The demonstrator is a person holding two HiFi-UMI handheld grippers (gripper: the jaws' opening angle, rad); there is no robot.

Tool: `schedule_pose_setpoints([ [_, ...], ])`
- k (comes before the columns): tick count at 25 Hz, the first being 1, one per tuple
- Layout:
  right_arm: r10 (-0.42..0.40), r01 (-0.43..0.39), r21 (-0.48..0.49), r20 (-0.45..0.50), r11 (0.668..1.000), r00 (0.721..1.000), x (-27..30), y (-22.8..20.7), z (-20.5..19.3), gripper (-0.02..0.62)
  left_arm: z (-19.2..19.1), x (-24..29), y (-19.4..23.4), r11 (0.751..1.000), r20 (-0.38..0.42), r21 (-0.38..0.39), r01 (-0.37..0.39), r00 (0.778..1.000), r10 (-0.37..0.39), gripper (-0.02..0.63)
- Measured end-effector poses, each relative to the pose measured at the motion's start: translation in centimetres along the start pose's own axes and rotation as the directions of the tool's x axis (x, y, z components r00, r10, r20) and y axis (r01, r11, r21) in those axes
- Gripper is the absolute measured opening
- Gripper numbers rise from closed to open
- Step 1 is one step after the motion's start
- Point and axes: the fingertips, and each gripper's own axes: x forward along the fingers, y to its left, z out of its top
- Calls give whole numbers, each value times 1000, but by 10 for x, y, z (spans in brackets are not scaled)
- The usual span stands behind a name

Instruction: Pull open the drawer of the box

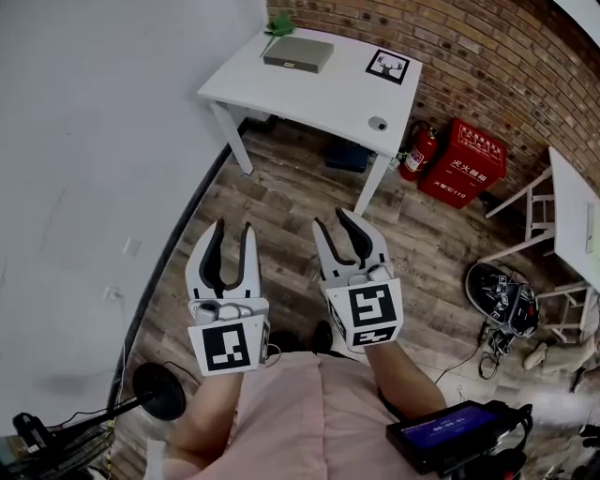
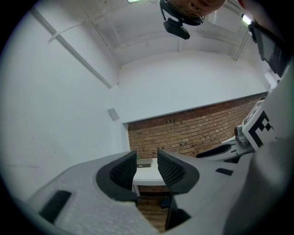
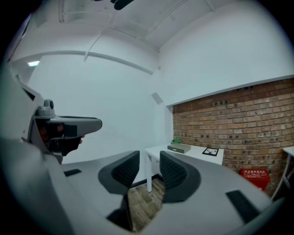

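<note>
The left gripper (image 1: 233,231) and right gripper (image 1: 334,221) are side by side above the wood floor (image 1: 309,197), pointing toward the table (image 1: 309,98) and well apart from it. Each gripper view shows its jaws spread with nothing between them.

The box (image 1: 298,53) lies flat on the far end of the table near the brick wall (image 1: 487,56), with a plant (image 1: 279,23) just beside it. The head view shows only the box's top. The right gripper view shows its low grey side, and the drawer looks closed, though it is too small there to be sure. In the left gripper view the distant box sits in the gap between the jaws. Only the head view shows the extinguisher (image 1: 421,152). Each gripper view catches the other gripper at its edge.
</note>
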Motion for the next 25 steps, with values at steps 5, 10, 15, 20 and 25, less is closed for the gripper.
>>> schedule_pose_setpoints([
  [5,7,-7,5,-6,1000,1000,9,-13,-1,140,-9,5,-2,1000,-35,-8,-20,999,20,138],
  [10,25,-25,1,-24,1000,999,32,-20,-6,140,-17,27,6,999,-56,-22,-39,998,38,135],
  [15,21,-20,9,-47,1000,999,74,-28,-15,140,-39,59,22,998,-82,-47,-31,996,27,135],
  [20,2,0,22,-73,1000,997,127,-31,-22,138,-58,107,54,998,-100,-59,-7,995,1,130],
  [25,-29,31,17,-65,999,997,184,-40,-5,137,-53,165,89,998,-59,-57,24,998,-27,130],
])
